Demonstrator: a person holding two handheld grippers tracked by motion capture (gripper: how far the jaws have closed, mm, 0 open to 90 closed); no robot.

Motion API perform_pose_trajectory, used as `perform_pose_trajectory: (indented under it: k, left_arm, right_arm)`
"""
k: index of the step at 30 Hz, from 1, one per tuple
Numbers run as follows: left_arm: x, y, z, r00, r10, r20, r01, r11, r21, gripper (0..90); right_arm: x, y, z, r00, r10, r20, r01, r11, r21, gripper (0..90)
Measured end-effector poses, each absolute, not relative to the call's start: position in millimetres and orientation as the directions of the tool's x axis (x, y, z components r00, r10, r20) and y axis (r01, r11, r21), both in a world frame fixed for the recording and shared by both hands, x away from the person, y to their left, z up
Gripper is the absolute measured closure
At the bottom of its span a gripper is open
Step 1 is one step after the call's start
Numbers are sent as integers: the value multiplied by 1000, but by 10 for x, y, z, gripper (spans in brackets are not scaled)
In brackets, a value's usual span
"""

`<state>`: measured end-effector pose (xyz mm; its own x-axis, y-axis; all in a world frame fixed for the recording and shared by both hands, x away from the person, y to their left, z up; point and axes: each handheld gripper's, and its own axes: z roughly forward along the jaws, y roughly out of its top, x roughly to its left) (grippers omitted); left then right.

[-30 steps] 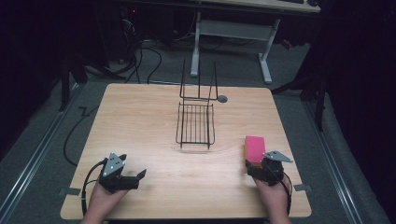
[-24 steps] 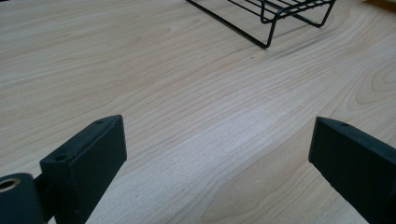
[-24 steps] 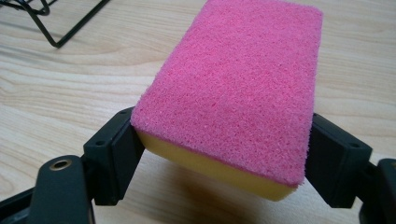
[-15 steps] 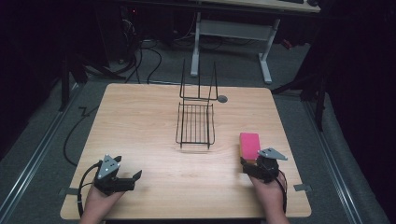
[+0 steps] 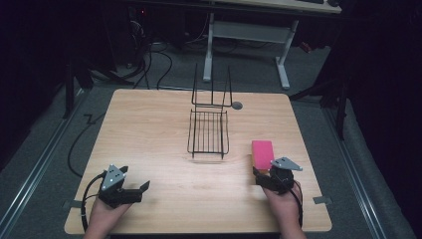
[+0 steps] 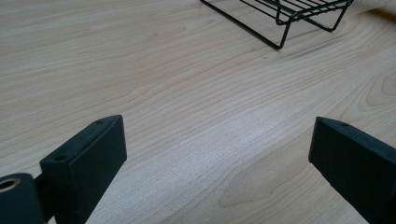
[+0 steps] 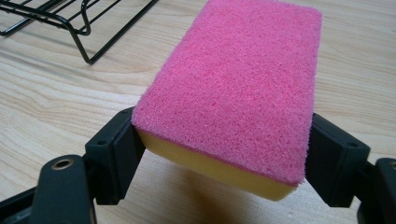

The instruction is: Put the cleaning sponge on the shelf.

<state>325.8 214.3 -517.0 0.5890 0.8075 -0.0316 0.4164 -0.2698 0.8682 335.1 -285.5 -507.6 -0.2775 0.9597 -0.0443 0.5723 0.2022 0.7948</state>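
At the near right of the tabletop point(image 5: 149, 129), the right hand-held gripper point(image 5: 260, 175) has just been closing its jaws and now clamps the near end of the pink sponge point(image 7: 243, 88), whose long axis runs away from the hand. A wire rack point(image 5: 208, 132) lies far-left of it, nearer this hand. Over at the near left, the left hand-held gripper point(image 5: 142, 188) stands apart, empty.

left gripper point(image 5: 142, 188): low at near left, jaws spread wide, nothing between them
right gripper point(image 5: 258, 175): low at near right, jaws clamped on a held object
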Motion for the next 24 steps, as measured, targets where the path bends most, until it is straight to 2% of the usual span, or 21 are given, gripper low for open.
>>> perform_pose_trajectory:
  k: [24]
  left_arm:
    - [3288,2069,-5175,618,786,-22,404,-293,867,45]
  right_arm:
    - [3337,-2720,-4996,-317,947,-46,540,220,812,222]
